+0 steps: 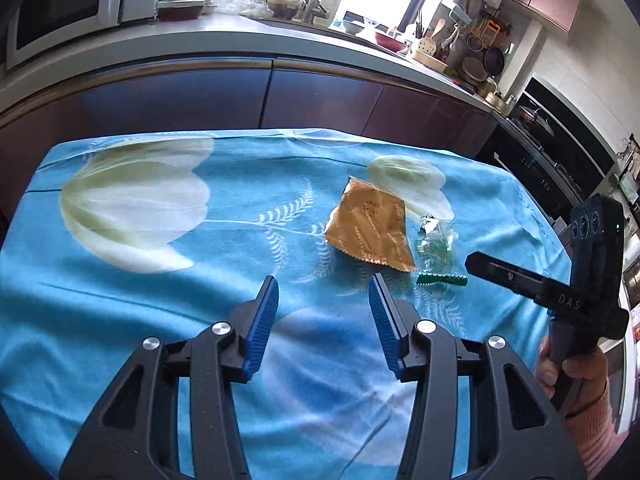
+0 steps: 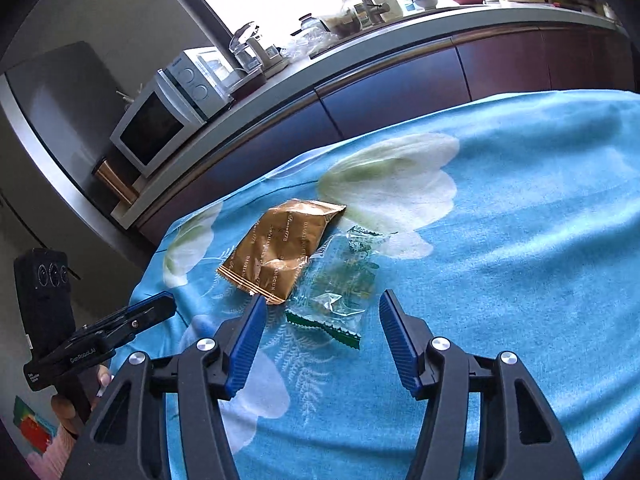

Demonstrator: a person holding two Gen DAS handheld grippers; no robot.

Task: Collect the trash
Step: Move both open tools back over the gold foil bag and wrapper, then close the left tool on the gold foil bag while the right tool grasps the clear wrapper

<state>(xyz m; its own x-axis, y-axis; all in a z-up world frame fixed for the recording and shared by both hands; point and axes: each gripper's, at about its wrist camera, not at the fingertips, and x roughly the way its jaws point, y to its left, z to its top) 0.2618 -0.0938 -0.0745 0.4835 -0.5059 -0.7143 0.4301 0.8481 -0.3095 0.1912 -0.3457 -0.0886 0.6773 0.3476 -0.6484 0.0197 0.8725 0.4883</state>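
Note:
Two pieces of trash lie side by side on a table under a blue cloth with white flowers (image 1: 140,308). One is a gold-brown snack wrapper (image 1: 370,228) (image 2: 280,252). Beside it is a clear crumpled wrapper with a green serrated edge (image 1: 436,248) (image 2: 340,284). My left gripper (image 1: 324,280) hovers open over bare cloth, short of the gold wrapper and slightly left of it. My right gripper (image 2: 324,297) is open, its jaws standing to either side of the clear wrapper's near green edge without touching it. Each view shows the other gripper from the side (image 1: 480,262) (image 2: 162,304), held by a hand.
Behind the table runs a kitchen counter (image 1: 248,32) over dark purple cabinets (image 1: 320,96). It carries a white microwave (image 2: 160,120), jars, bowls and utensils. A black oven (image 1: 560,152) stands at the far right. The cloth hangs over the table's edges.

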